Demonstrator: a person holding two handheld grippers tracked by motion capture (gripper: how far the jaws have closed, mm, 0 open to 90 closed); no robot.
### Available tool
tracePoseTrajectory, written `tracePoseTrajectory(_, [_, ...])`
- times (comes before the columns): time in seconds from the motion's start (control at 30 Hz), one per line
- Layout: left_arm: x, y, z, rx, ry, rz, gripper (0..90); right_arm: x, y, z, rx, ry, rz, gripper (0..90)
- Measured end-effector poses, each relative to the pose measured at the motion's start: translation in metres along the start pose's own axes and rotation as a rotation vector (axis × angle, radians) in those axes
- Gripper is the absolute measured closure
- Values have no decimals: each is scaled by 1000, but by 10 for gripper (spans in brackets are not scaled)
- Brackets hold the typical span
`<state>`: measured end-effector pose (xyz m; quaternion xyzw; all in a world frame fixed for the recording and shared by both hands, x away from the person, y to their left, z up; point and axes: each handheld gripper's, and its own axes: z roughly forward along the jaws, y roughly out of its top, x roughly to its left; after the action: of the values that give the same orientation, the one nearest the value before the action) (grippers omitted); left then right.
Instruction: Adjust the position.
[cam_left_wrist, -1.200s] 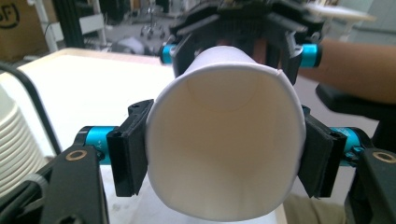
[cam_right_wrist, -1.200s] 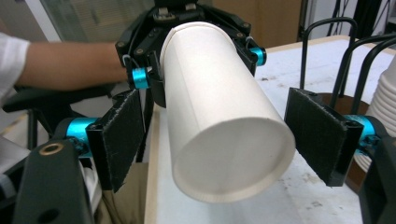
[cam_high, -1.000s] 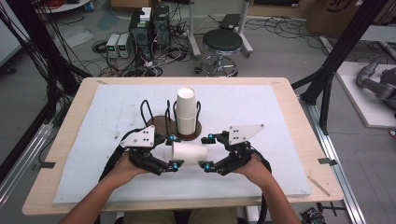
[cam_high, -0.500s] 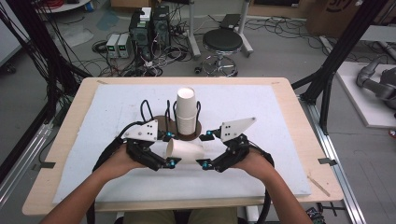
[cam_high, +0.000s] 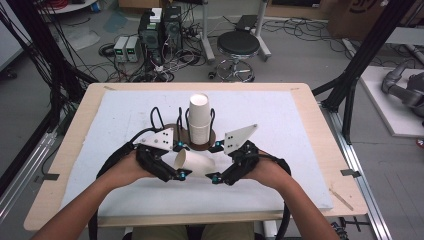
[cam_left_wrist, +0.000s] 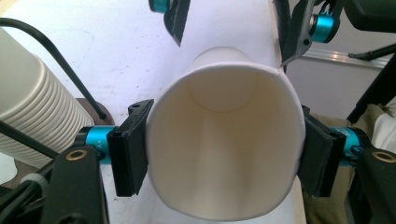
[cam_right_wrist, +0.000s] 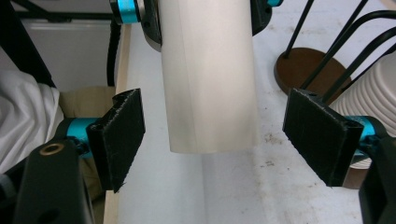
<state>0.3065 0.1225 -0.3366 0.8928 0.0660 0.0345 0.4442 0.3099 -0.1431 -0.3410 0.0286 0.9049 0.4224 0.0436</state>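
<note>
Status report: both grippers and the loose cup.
Left gripper shut on paper cup, rim squeezed. Right gripper open around cup's base, not touching. Cup stack in holder behind, apart.

A wooden bench carries a white mat over most of its top; mid-mat stands a brown round base with black wire uprights

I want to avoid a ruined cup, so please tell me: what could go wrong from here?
The left gripper squeezes the paper cup at its rim, already oval; more force may crease it. The right gripper stands open around the cup's base, so one grip carries it and it may slip. The cup stack is close; a swing could topple it.
</note>
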Motion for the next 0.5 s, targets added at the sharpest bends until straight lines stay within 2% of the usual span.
tracePoseTrajectory(0.13, [0,4,1,34,2,11,300,0,5,7,47,12,-13,213])
tracePoseTrajectory(0.3, [1,8,4,68,0,22,299,0,12,18,130,3,-49,213])
tracePoseTrajectory(0.5, [0,10,8,94,-5,25,299,-1,17,26,167,6,-59,213])
